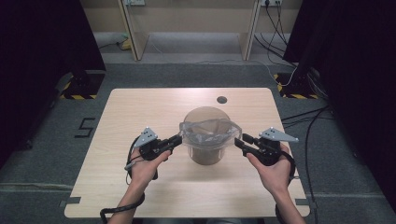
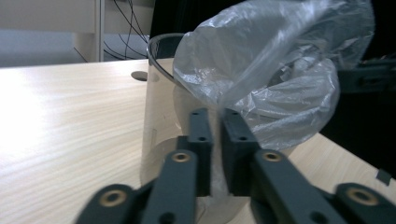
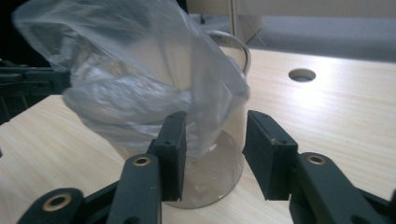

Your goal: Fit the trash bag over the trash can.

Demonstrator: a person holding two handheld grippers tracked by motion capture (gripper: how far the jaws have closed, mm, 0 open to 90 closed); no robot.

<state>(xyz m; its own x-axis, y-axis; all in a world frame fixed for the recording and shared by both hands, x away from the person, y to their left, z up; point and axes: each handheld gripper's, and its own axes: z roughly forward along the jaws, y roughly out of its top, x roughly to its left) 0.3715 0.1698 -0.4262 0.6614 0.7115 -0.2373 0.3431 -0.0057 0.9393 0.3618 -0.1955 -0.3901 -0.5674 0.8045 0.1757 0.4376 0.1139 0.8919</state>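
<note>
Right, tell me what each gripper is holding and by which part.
The left gripper is shut on the plastic bag, pinching its lower edge beside the clear container. The right gripper is open, holding nothing.

High view: fixed above the near edge of the table [image 1: 140,100], facing forward and down; takes in the whole tabletop and floor beyond.

Left gripper view: rides the left gripper [image 2: 214,133], low over the tabletop, close against the clear bin [image 2: 156,107] and its plastic bag [image 2: 280,79].

Right gripper view: rides the right gripper [image 3: 212,140], equally low and close, facing the opposite way.

Shared: bin, bag and table hole [image 3: 301,74] appear in all three.
</note>
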